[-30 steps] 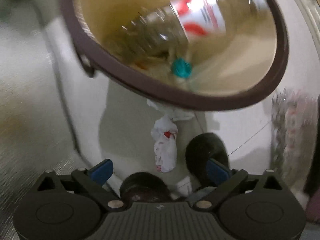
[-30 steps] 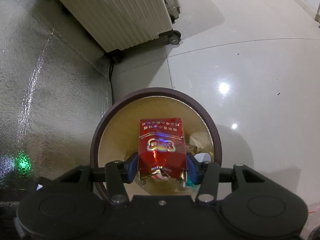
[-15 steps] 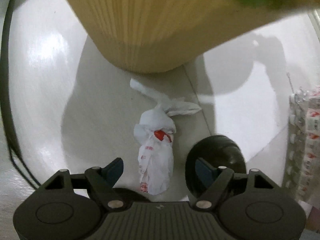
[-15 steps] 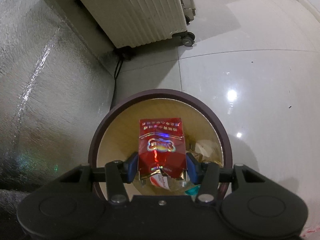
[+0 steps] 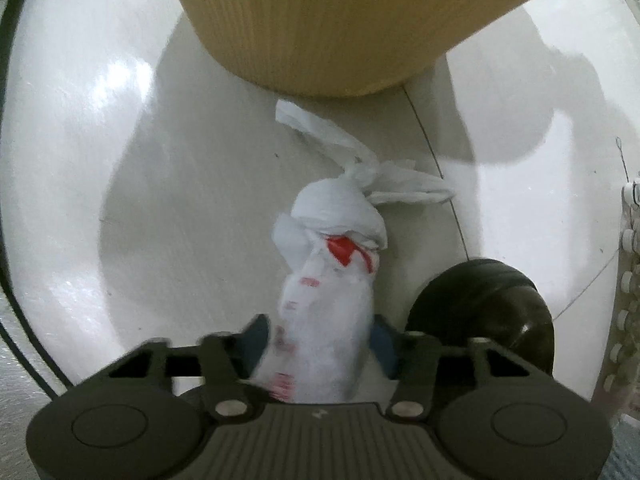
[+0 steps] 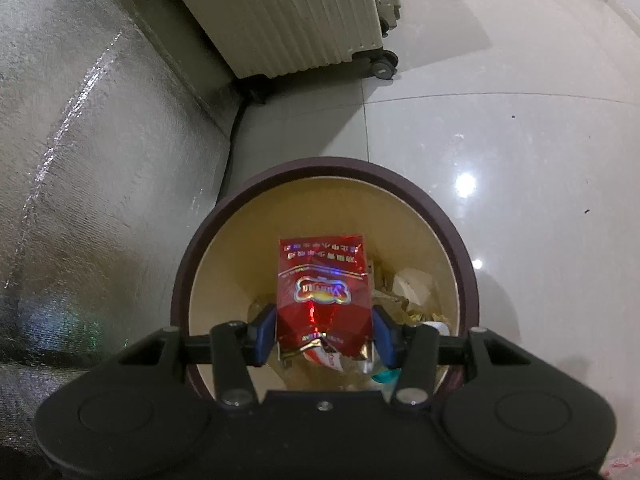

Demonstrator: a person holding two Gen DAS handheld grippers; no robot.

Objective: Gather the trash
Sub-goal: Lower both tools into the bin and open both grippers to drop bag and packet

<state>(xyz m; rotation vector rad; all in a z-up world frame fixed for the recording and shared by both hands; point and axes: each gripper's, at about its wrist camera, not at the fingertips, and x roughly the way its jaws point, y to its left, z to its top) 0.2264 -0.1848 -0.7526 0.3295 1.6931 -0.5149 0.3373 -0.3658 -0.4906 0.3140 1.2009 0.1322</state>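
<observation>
The right gripper (image 6: 325,334) hangs over the round tan trash bin with a dark brown rim (image 6: 224,220), looking down into it. Its blue pads press on both sides of a shiny red foil packet (image 6: 323,292), so it is pinching the packet right above the bin's opening. Down inside the bin, under the packet, lie crumpled gold and tan wrappers (image 6: 404,304), a white scrap and a small teal cap (image 6: 386,376). The bin stands on the shiny pale tile floor (image 6: 520,160). To its left is a silver foil-covered wall (image 6: 80,160). Farther back stands a cream ribbed heater on small black wheels (image 6: 304,12).

The left gripper (image 5: 320,338) is low, near the floor. Its blue pads sit on both sides of a knotted white plastic bag with red print (image 5: 328,280) and touch it, so it is pinching the bag's near end. The bag lies on the white floor tile (image 5: 180,200), with its knot and loose tails pointing away toward the bin. Just to the right of the bag is a rounded black thing (image 5: 480,312); what it is cannot be told. Beyond the bag rises the ribbed tan side of the bin (image 5: 320,20), close to the bag's tails but not touching them.
</observation>
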